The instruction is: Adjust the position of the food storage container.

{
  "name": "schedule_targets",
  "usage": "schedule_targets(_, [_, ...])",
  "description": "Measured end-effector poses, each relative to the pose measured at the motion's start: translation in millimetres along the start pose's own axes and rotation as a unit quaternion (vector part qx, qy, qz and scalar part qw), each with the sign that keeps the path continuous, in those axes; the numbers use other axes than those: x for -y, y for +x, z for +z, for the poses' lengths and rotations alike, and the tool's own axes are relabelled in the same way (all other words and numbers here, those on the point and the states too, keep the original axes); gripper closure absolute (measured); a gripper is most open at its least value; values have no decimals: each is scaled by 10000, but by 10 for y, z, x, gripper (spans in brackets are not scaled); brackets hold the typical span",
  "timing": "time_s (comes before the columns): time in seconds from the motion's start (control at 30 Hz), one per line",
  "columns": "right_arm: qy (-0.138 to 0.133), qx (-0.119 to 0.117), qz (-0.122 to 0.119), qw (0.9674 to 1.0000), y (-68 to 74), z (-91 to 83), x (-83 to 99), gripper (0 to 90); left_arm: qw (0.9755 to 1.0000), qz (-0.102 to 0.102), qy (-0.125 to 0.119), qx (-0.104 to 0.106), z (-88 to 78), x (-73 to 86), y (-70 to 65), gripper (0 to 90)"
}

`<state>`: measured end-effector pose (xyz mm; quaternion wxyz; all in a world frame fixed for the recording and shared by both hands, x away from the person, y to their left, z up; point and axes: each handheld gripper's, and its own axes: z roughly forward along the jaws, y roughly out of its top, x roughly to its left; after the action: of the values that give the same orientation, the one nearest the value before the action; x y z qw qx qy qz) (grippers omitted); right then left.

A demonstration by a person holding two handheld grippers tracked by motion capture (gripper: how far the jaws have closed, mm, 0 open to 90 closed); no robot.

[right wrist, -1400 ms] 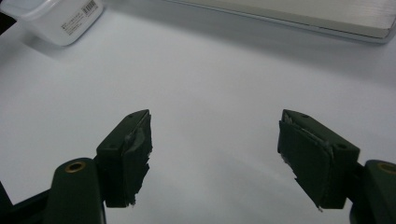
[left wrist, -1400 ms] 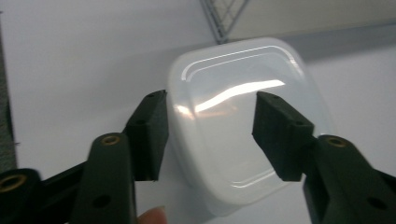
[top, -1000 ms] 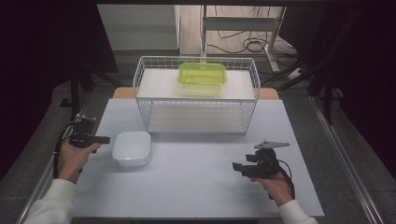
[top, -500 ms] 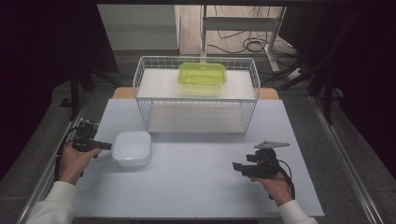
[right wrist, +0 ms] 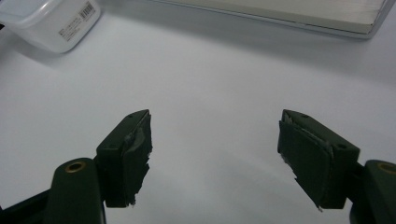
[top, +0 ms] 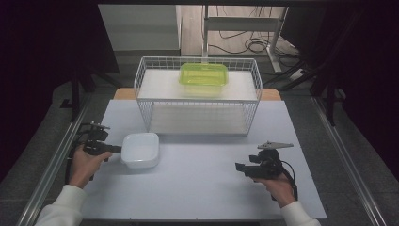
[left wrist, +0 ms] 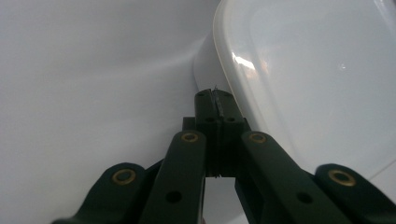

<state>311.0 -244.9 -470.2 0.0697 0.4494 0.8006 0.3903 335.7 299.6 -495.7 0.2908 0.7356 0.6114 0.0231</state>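
**Pinching the rim of the white tub**

Gripping is the word for my left tool (left wrist: 215, 100): its jaws are pressed flat together at the edge of the white plastic container (top: 139, 149), which sits at lower left of the high view on the pale bench (top: 202, 188), just in front of the wire basket (top: 197, 96). In the left gripper view the tips meet right at the container's rim (left wrist: 224, 70); I judge the thin lip is caught between them, though the pads hide it. The tub looks light, empty, stiff but thin-walled, and smooth enough to slip or tilt when lifted by one edge. The rim is the natural hold; a shallow bite could let it swing. My right tool (right wrist: 215, 154) rests wide open over bare bench at lower right, holding nothing.
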Motion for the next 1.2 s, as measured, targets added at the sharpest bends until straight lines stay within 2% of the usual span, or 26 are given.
schedule_targets(0.4, [12, 9, -4, 10000, 2, 2, -3, 261, 9999, 59, -6, 142, 95, -65, -128, 899])
schedule_targets(0.5, [16, 6, -12, 10000, 7, 9, -3, 261, 9997, 162, 21, 190, 145, -105, -205, 899])
schedule_targets(0.6, [28, 0, -17, 10000, 14, 15, -2, 261, 9995, 170, -1, 278, 198, -128, -287, 899])
schedule_targets(0.67, [28, -2, -19, 10000, 14, 13, -1, 261, 9993, 241, 50, 298, 207, -136, -309, 898])
schedule_targets(0.7, [21, 0, -19, 10000, 11, 11, -2, 261, 9989, 293, 53, 355, 240, -148, -365, 899])
schedule_targets(0.8, [23, 8, -19, 10000, 6, 7, -2, 261, 9989, 283, 40, 384, 272, -160, -425, 899])
schedule_targets(1.03, [29, -6, -29, 10000, 8, 9, -1, 261, 9972, 452, 115, 579, 395, -210, -646, 899])
schedule_targets(1.2, [38, -11, -27, 10000, 10, 10, -1, 261, 9965, 459, 113, 690, 450, -235, -733, 899])
